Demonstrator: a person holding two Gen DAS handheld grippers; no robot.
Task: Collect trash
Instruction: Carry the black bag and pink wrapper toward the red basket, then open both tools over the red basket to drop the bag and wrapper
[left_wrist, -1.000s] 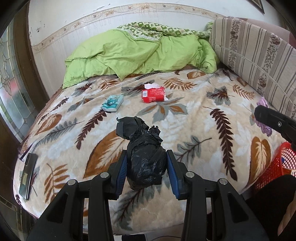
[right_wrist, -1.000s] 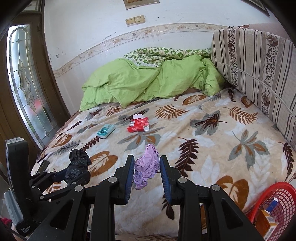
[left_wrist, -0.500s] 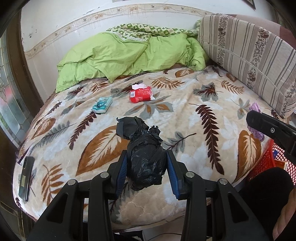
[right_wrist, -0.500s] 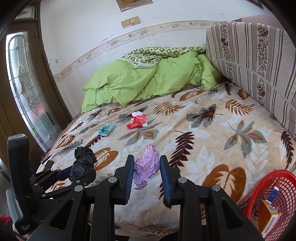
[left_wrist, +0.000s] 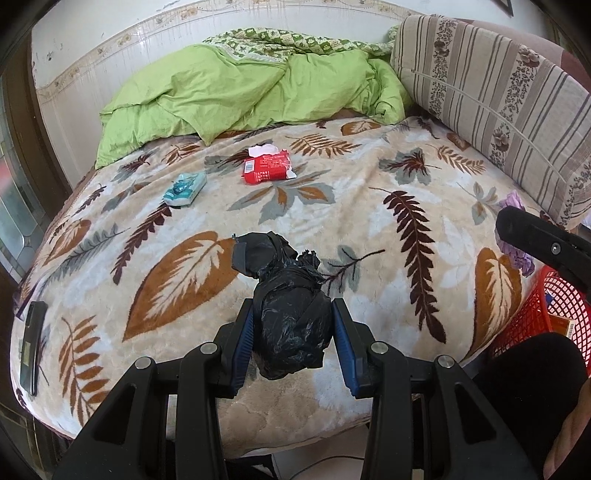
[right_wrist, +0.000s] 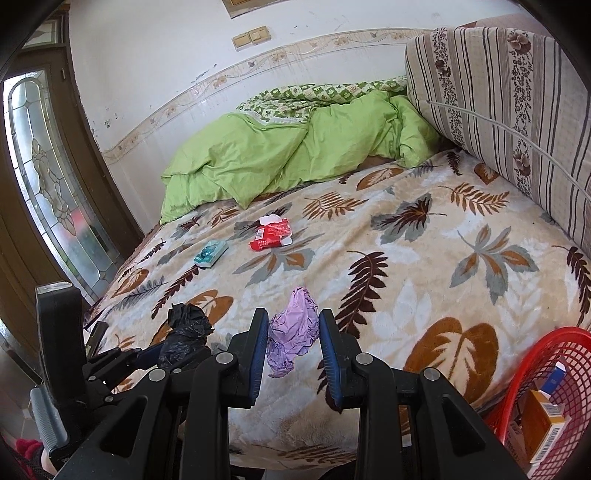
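Note:
My left gripper (left_wrist: 293, 328) is shut on a crumpled black plastic bag (left_wrist: 288, 310), held above the near edge of the bed; the same black bag (right_wrist: 184, 334) shows at lower left in the right wrist view. My right gripper (right_wrist: 293, 341) is shut on a crumpled lilac glove (right_wrist: 291, 338), also above the bed's near edge. Farther back on the leaf-patterned blanket (left_wrist: 369, 229) lie a red wrapper (left_wrist: 267, 168) and a teal tissue pack (left_wrist: 184, 188). A red mesh basket (right_wrist: 517, 387) stands at the lower right beside the bed, with cartons inside.
A green duvet (left_wrist: 240, 92) is bunched at the far end by the wall. A striped cushion (left_wrist: 498, 99) lines the right side. A dark flat device (left_wrist: 31, 347) lies on the blanket's left edge. A glazed door (right_wrist: 48, 184) stands at left.
The left gripper has drifted right and slightly down with the black bag, so the bed has slid left in its view. The right gripper has barely shifted and keeps the lilac glove.

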